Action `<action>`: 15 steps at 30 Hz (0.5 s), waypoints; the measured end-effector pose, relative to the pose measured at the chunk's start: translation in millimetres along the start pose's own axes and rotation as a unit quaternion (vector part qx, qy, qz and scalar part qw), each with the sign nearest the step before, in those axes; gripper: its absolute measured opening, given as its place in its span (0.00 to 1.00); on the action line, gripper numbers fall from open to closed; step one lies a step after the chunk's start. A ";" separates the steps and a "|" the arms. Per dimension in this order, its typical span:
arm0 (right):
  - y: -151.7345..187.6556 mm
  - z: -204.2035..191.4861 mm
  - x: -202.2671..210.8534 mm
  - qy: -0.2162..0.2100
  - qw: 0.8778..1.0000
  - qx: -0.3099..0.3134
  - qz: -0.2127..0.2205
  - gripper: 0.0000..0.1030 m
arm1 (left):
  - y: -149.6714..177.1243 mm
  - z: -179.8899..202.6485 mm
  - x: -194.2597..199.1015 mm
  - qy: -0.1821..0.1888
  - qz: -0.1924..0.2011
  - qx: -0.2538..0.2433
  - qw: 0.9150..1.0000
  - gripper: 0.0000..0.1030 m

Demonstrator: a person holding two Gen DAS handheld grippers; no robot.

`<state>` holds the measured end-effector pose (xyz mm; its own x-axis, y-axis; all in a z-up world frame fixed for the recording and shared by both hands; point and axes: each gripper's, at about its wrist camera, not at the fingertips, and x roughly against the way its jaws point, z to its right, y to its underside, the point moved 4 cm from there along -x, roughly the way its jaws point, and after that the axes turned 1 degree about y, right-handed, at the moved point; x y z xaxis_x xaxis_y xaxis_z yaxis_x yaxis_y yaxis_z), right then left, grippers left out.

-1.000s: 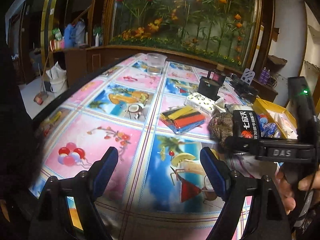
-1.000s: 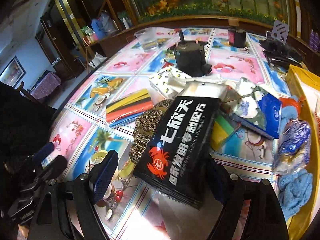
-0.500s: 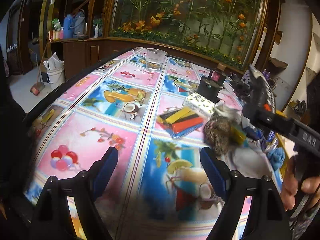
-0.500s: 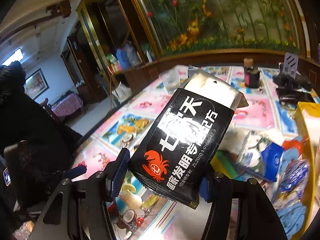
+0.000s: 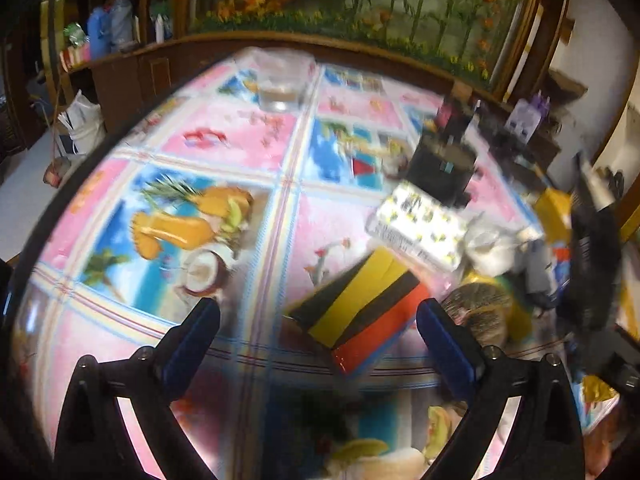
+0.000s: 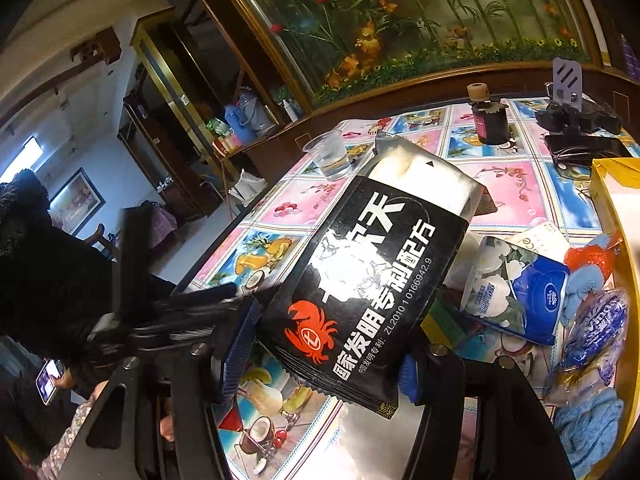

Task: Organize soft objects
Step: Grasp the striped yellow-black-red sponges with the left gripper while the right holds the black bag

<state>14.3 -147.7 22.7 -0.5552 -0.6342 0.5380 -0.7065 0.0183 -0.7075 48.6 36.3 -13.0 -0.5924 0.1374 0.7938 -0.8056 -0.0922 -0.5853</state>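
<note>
In the left wrist view the left gripper (image 5: 318, 344), jaws just spread wide and empty, faces the striped cloth stack (image 5: 362, 316) lying slantwise on the worktop (image 5: 224, 140) just ahead between them, while in the right wrist view the right gripper (image 6: 324, 354) clamps the black packet (image 6: 368, 280) aloft, long axis pointing away

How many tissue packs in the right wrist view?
2. One black pack with a red crab print, clamped in the right gripper. One blue-and-white pack lying on the table to its right. More could be hidden beneath.
</note>
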 end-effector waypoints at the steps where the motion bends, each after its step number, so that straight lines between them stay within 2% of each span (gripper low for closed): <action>1: 0.1 0.0 -0.8 0.000 1.000 0.000 -0.002 0.64 | 2.4 3.2 -6.3 0.003 -0.013 -0.006 1.000 0.95; 5: -1.6 4.4 -5.0 -0.003 1.000 -0.004 -0.008 0.64 | 12.3 22.3 -8.9 0.026 -0.028 -0.047 0.998 0.95; 12: -1.5 4.2 -5.1 -0.002 1.000 -0.003 -0.008 0.64 | 26.4 41.6 -5.1 0.012 -0.020 -0.088 0.996 0.94; 13: -1.3 4.1 -5.1 -0.001 1.000 -0.003 -0.008 0.64 | 27.0 44.6 -3.7 0.002 -0.014 -0.094 0.995 0.90; 14: -1.2 4.0 -4.9 -0.001 1.000 -0.003 -0.008 0.64 | 29.4 47.2 -2.6 -0.017 -0.008 -0.102 0.995 0.79; 15: -1.2 4.0 -4.9 -0.001 1.000 -0.003 -0.008 0.64 | 31.0 49.7 -0.2 -0.029 0.001 -0.106 0.994 0.72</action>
<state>19.6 -147.7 19.1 -0.5433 -0.6360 0.5481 -0.7177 0.0130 -0.6962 23.4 -15.6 -23.1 -0.5980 0.0806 0.7974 -0.7887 0.1179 -0.6034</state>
